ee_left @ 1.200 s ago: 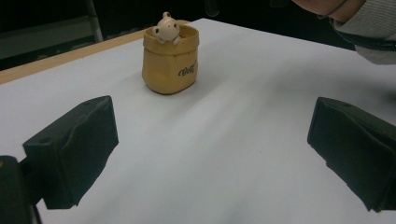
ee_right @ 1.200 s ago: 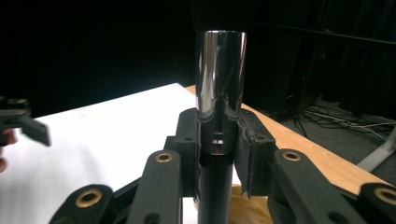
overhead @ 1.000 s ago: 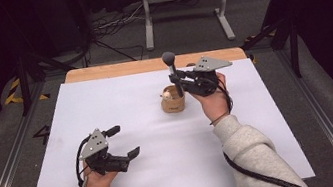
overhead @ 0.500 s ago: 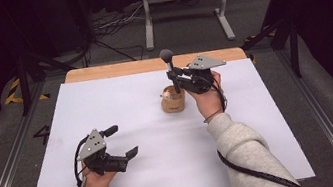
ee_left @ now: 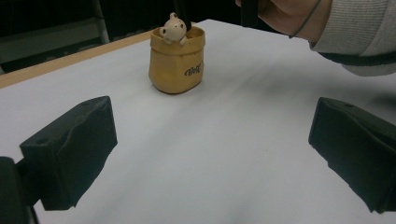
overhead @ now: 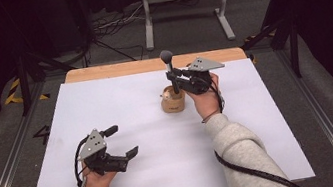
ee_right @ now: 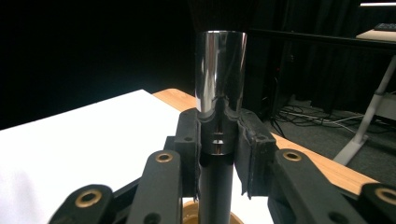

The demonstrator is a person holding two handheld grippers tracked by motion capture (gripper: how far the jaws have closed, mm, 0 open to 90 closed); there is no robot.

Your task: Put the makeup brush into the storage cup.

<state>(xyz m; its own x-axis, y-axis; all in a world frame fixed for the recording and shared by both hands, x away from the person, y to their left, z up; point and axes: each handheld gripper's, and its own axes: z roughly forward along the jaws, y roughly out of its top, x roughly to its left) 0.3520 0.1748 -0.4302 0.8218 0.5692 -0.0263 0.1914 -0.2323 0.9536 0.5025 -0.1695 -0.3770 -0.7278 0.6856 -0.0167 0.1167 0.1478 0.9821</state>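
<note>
The makeup brush [overhead: 169, 70] is standing upright, its handle end dipping into the small tan pot [overhead: 173, 102] near the far middle of the white-covered bench [overhead: 264, 149], bristle head up. The right tongs [overhead: 172, 78] are clamping the brush by its dark handle just under the shiny metal collar [ee_right: 219, 70], seen close in the right gripper view. A little bear figure [ee_left: 173, 29] is peeking over the pot's rim, right beside where the handle is entering.

The left tongs [overhead: 121, 142] are resting near the bench's near left side, well apart from the pot, with the jaws standing wide apart and nothing between them.

Judging from here, the risk is that the handle is catching the pot's rim or pressing on the bear as it goes down; the pot looks light and nothing is steadying it, so a sideways push could be tipping or sliding it. Letting go while the brush is leaning could also be toppling the pot, since the head is heavy and high.

How deep the handle tip is sitting inside the pot is hidden by the pot wall. The bristles are cut off at the top of the right gripper view, and the lettering [ee_left: 193, 70] on the pot is too small to read.
</note>
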